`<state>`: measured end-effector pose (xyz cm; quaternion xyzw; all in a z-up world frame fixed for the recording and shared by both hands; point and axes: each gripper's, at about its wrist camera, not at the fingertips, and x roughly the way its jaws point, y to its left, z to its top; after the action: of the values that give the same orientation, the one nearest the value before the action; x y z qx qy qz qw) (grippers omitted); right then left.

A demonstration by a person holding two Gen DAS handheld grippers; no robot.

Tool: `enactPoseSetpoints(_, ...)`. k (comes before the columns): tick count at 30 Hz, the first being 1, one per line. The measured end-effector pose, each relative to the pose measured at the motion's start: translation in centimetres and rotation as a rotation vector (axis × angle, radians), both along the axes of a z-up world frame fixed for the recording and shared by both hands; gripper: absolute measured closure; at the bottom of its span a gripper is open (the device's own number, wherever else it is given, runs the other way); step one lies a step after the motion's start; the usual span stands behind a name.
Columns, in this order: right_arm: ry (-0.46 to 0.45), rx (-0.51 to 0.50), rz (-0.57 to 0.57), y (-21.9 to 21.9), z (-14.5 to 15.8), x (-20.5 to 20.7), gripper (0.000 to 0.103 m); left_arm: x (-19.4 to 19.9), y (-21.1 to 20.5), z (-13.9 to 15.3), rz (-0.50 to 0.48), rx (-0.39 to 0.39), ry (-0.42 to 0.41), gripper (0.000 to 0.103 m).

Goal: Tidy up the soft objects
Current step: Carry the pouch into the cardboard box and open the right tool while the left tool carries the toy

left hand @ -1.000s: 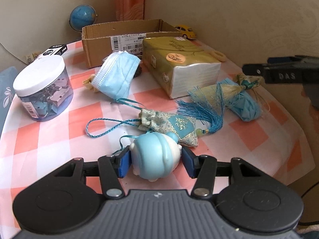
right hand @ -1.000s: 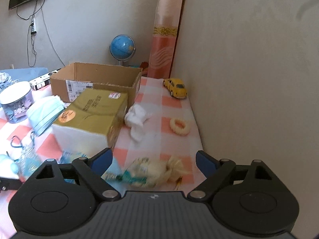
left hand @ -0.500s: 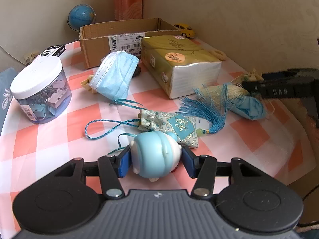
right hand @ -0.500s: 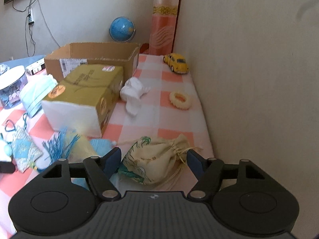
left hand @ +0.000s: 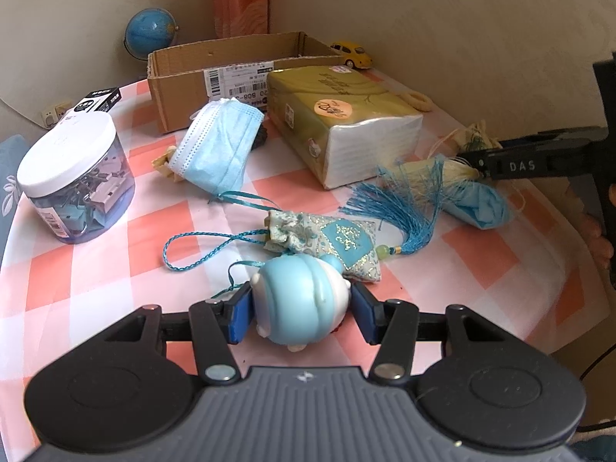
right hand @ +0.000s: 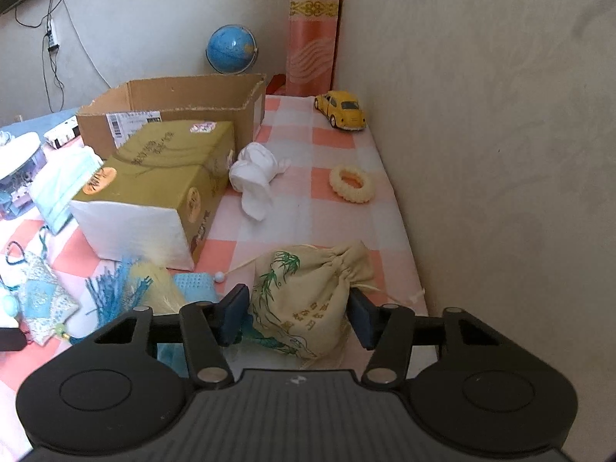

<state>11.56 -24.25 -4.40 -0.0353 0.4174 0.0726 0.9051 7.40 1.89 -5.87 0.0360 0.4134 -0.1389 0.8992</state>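
we tilt both grippers down over the counter [left hand: 96,269], the left gripper [left hand: 300,310] clenched on the blue squishy toy [left hand: 300,300], the right gripper [right hand: 296,313] just closing around the drawstring pouch [right hand: 308,300] between its pads.

Checked tablecloth [left hand: 96,269] (orange and white), cardboard box [left hand: 215,73], tissue pack [left hand: 338,115], clip jar [left hand: 73,184], face mask [left hand: 219,146], toy car [right hand: 340,109]

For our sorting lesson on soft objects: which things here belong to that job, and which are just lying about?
Belong: blue squishy toy, drawstring pouch, face mask, embroidered sachet, white sock.
Lying about: toy car, globe, clip jar.
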Motion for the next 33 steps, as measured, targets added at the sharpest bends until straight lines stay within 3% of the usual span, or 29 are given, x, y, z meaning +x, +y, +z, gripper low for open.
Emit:
enactPoseSetpoints(16,-0.067,0.012,0.01,0.9,7.8,-1.6,0.044,-0.9,1.2,5.3,-0.117,0.028,-0.014,0.054)
enactPoseSetpoints(22,-0.099,0.017,0.022,1.5,10.7,-1.5,0.044,-0.9,1.7,7.3,-0.142,0.039,-0.064,0.054)
enactPoseSetpoints(33,-0.145,0.017,0.095,4.8,16.6,2.1,0.044,-0.3,2.9,7.5,-0.134,0.004,-0.104,0.054)
